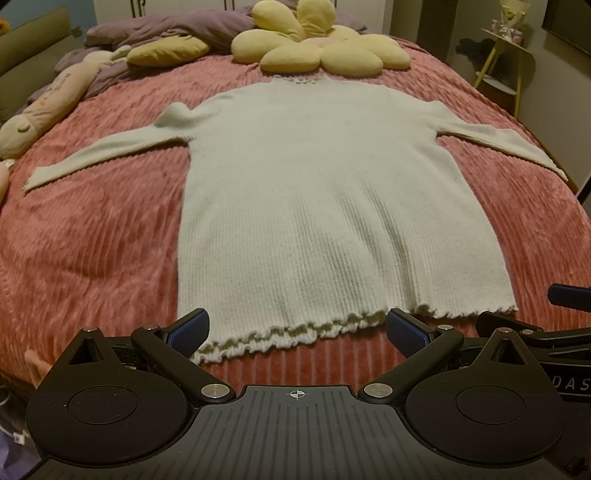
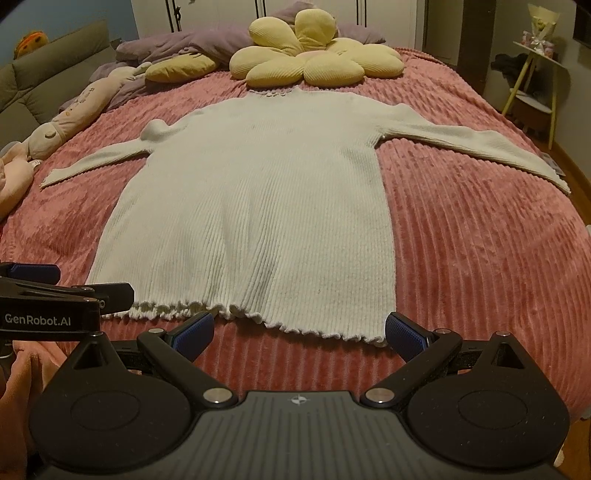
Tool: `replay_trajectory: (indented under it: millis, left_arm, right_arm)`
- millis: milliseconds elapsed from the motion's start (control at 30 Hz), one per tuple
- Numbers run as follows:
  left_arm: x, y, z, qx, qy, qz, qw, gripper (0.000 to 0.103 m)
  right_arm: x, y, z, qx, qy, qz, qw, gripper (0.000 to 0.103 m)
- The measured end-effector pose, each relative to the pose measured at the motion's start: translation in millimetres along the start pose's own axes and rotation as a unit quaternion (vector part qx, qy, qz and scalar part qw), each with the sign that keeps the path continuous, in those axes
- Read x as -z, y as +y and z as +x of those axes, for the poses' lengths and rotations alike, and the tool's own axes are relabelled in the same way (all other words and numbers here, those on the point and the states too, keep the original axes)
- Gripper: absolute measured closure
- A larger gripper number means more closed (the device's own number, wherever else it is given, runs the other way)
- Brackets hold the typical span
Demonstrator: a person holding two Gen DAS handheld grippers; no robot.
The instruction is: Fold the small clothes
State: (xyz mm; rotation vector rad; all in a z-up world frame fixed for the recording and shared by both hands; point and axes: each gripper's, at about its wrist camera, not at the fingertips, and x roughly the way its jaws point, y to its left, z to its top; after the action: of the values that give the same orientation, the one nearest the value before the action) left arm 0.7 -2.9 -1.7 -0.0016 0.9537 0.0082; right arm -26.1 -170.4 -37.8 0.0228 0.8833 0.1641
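Note:
A cream ribbed knit sweater (image 1: 317, 192) (image 2: 258, 206) lies flat on the pink bedspread, both sleeves spread out to the sides, collar far, ruffled hem near. My left gripper (image 1: 297, 328) hovers open just in front of the hem's left half, nothing between its blue pads. Open as well, my right gripper (image 2: 299, 328) sits in front of the hem's right half. Each gripper shows at the edge of the other's view: the right gripper (image 1: 554, 317) in the left wrist view, the left gripper (image 2: 74, 291) in the right wrist view.
The pink ribbed bedspread (image 1: 92, 240) (image 2: 480, 240) covers the bed. A yellow flower-shaped cushion (image 1: 317, 48) (image 2: 310, 55) lies just beyond the collar. A long plush toy (image 1: 48, 107) (image 2: 74, 110) and purple bedding (image 1: 166, 29) lie far left. A small side table (image 2: 535, 85) stands right of the bed.

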Motion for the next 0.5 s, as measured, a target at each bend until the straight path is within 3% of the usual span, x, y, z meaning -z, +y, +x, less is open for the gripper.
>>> replay_trajectory:
  millis: [500]
  left_arm:
    - [-0.1, -1.0, -1.4, 0.0, 0.0, -0.002, 1.0, 0.0]
  right_arm:
    - [0.3, -0.3, -2.3, -0.001, -0.007, 0.003, 1.0, 0.004]
